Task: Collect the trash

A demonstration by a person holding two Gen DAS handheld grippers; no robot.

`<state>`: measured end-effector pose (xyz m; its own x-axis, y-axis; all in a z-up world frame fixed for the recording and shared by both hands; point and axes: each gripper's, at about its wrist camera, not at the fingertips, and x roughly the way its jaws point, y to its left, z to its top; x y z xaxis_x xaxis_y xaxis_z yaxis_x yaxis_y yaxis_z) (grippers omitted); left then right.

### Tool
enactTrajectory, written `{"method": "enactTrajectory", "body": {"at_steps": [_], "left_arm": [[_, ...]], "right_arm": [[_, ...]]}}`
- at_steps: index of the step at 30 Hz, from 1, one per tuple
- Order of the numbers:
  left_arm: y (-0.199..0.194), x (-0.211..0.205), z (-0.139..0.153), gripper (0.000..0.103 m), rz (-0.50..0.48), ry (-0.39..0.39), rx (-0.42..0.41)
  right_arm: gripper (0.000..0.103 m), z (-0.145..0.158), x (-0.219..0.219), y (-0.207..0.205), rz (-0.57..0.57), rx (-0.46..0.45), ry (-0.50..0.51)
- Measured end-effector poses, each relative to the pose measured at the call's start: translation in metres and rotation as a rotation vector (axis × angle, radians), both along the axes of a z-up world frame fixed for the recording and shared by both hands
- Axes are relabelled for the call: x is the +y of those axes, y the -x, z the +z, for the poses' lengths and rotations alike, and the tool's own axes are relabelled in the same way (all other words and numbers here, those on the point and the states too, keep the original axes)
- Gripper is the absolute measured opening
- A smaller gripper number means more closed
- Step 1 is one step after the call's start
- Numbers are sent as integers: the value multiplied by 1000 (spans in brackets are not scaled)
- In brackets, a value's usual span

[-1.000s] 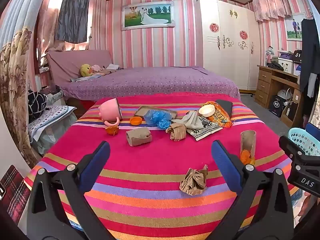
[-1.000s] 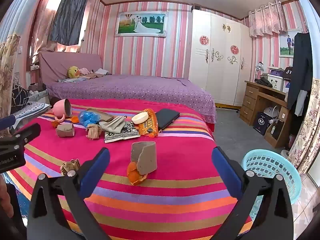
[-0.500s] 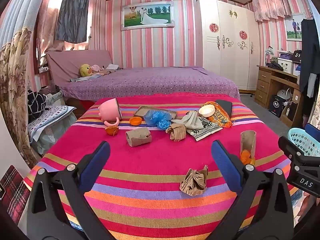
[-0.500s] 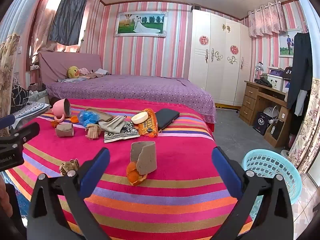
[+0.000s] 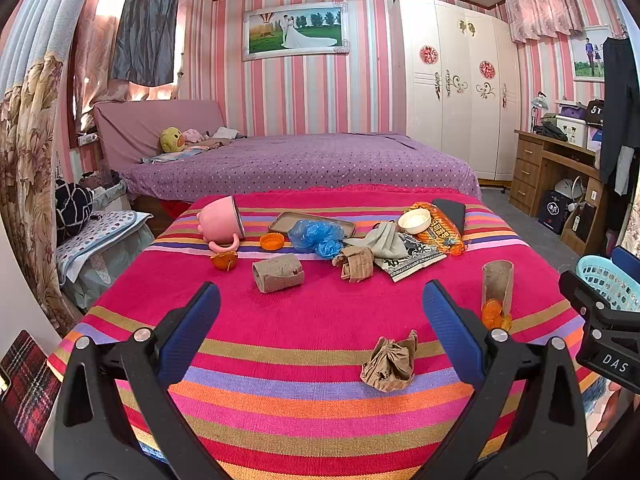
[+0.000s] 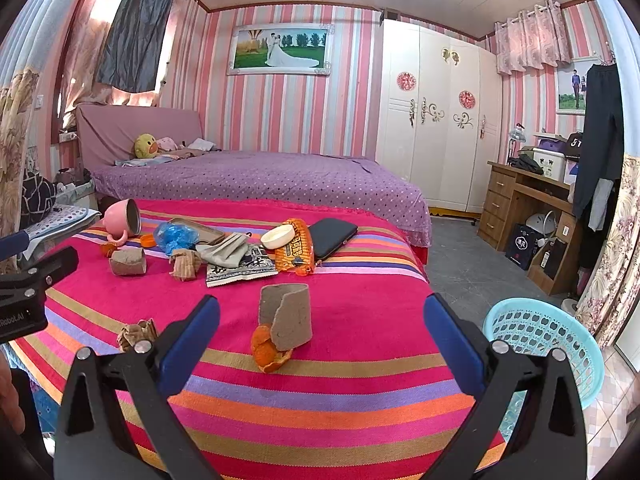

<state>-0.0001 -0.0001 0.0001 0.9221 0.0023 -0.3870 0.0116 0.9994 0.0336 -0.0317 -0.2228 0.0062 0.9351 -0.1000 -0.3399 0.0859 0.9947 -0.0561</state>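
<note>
Trash lies on a striped cloth-covered table [image 5: 320,320]. A crumpled brown paper ball [image 5: 389,362] lies nearest my left gripper [image 5: 320,304], which is open and empty above the table's front. A torn cardboard tube [image 6: 286,316] stands upright with orange peel [image 6: 269,354] at its foot, just ahead of my right gripper [image 6: 320,308], also open and empty. Farther back lie another cardboard tube [image 5: 277,272], a folded brown paper [image 5: 356,262], a blue plastic bag [image 5: 316,236] and an orange snack wrapper [image 5: 440,232]. A light-blue basket [image 6: 548,340] stands on the floor right of the table.
A tipped pink cup [image 5: 220,222], an orange bottle cap [image 5: 272,241], a white lid [image 5: 414,220], a brown tray [image 5: 288,222], a grey cloth [image 5: 380,240] and a black phone [image 6: 332,236] lie at the table's back. A purple bed [image 5: 300,160] stands behind.
</note>
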Motion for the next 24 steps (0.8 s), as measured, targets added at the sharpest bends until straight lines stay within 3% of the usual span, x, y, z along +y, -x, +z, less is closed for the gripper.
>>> {"method": "enactTrajectory", "body": {"at_steps": [24], "left_arm": [[0,0,0,98,0,0,1]], "right_arm": [[99,-1,0,0,-1,-2,-2]]}}
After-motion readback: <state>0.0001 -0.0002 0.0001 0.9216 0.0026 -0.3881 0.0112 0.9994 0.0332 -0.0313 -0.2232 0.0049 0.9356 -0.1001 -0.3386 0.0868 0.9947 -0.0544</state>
